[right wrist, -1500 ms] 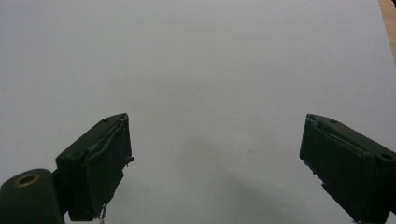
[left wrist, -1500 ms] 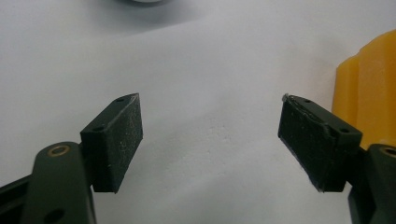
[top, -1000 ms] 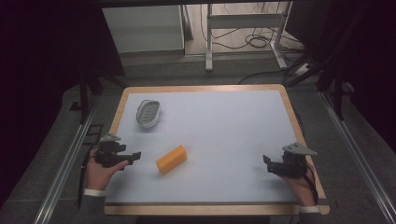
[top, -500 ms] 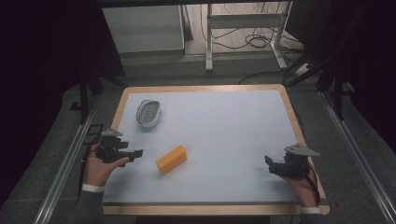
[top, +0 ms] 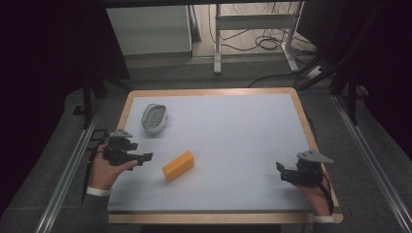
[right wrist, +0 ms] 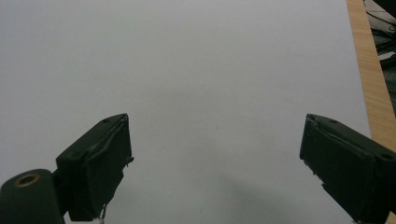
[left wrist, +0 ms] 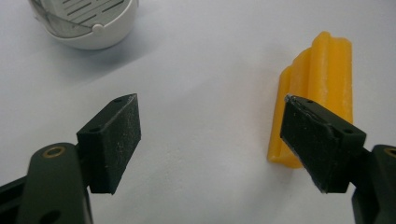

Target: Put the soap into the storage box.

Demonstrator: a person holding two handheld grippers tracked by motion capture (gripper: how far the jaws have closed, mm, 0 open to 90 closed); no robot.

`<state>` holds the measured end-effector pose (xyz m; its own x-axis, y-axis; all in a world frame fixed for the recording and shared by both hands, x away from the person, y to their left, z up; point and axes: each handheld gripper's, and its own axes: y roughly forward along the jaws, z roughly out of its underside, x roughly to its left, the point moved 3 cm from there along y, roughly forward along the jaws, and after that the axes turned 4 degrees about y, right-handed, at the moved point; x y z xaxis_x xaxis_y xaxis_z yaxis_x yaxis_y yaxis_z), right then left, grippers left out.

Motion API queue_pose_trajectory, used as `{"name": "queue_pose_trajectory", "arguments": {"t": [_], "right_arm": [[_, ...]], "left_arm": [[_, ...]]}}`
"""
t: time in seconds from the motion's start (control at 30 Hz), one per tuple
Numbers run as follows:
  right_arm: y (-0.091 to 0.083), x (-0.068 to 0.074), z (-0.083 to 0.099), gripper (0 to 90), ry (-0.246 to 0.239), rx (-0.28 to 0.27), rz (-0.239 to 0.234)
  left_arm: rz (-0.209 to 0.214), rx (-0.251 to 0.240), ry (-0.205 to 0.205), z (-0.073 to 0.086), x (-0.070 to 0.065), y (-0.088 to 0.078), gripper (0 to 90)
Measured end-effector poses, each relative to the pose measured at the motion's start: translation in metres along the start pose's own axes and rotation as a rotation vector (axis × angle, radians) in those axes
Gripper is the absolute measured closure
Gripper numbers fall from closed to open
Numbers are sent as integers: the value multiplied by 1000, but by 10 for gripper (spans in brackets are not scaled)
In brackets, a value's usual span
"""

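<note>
Desk: pale blue-grey top with a wooden rim, in a dark room; cables and a metal frame on the floor behind.

Change: over the last second the left hand-held gripper has edged from the desk's left edge toward the block, which has not moved. The right hand-held gripper has stayed at lower right of the frame. Reading: a reach for the block has started, with no contact yet.

Left hand-held gripper: jaws wide apart, holding nothing. Right hand-held gripper: jaws apart over bare desk.

Block: yellow-orange, waxy, ridged lengthwise; lies flat at lower left of centre, just beyond one left jaw.

Dish: white, slotted, upper left.
</note>
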<state>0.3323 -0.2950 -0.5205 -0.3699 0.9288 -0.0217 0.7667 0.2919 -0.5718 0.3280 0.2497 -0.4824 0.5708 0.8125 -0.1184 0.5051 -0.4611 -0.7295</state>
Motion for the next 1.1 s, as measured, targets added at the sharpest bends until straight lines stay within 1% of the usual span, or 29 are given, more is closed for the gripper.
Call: {"name": "queue_pose_trajectory", "arguments": {"t": [0.07,0.23,0.37,0.4,0.43,0.47,0.53,0.87,1.03,1.1], "right_arm": [[0,0,0,91,-1,-6,3],[0,0,0,91,-2,-9,7],[0,-1,0,91,-3,-11,12],[-1,-1,0,91,-3,-17,23],[-1,-1,0,91,-3,-17,23],[-1,-1,0,91,-1,-22,25],[-1,-2,0,92,-1,-22,27],[0,-2,1,92,-4,-14,25],[0,-2,1,91,-3,-13,21],[1,-2,2,92,-1,-10,20]], "left_arm": [[9,8,5,-3,-2,1,204],[10,16,18,-6,-5,2,204],[16,13,36,-12,-10,2,203],[20,14,44,-14,-13,3,201],[20,14,44,-14,-13,3,201],[24,17,53,-16,-15,4,200],[28,28,58,-18,-17,7,199],[49,41,98,-28,-29,12,194],[57,52,110,-31,-34,16,192],[67,56,116,-33,-37,18,192]]}}
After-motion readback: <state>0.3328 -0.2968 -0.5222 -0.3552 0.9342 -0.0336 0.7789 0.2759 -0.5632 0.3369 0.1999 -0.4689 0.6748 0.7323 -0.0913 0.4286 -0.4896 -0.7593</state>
